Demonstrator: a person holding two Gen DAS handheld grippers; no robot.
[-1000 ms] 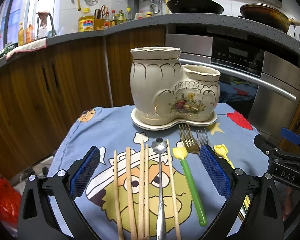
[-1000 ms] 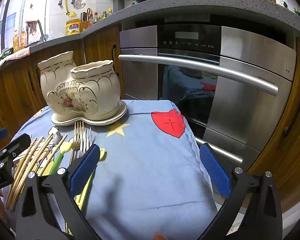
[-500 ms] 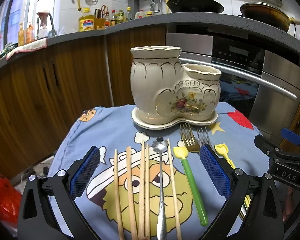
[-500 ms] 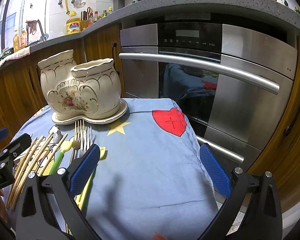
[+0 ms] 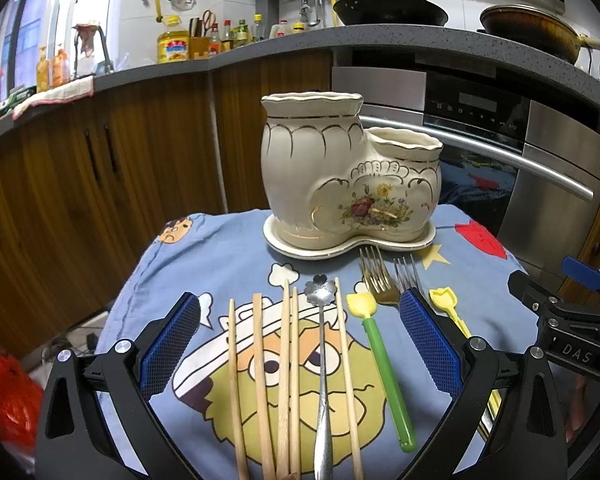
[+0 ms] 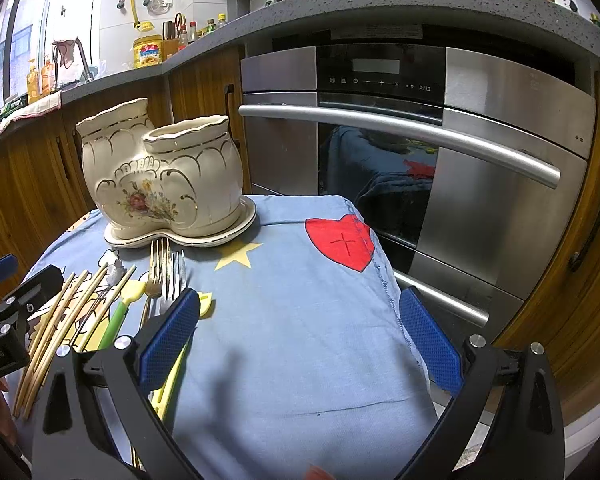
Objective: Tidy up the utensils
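Note:
A cream ceramic boot-shaped utensil holder [image 5: 348,176] [image 6: 160,176] with two openings stands on its saucer at the back of a blue cartoon cloth [image 5: 220,264]. In front of it lie several wooden chopsticks [image 5: 260,380] [image 6: 60,320], a metal flower-headed spoon [image 5: 322,360], a green-handled yellow spoon [image 5: 384,368] [image 6: 116,320], two metal forks [image 5: 376,280] [image 6: 168,272] and a yellow plastic spoon [image 5: 448,308]. My left gripper [image 5: 300,344] hangs open over the chopsticks and spoons, holding nothing. My right gripper [image 6: 300,344] is open above bare cloth, right of the utensils.
A steel oven [image 6: 420,140] with a long bar handle stands right behind the table edge. Wooden cabinets [image 5: 80,180] run to the left under a grey counter with bottles and pans. The cloth [image 6: 320,320] drops off at right and front. A red bag [image 5: 4,400] sits low left.
Both views have shifted very slightly; the utensils and holder lie where they were and both grippers stay open.

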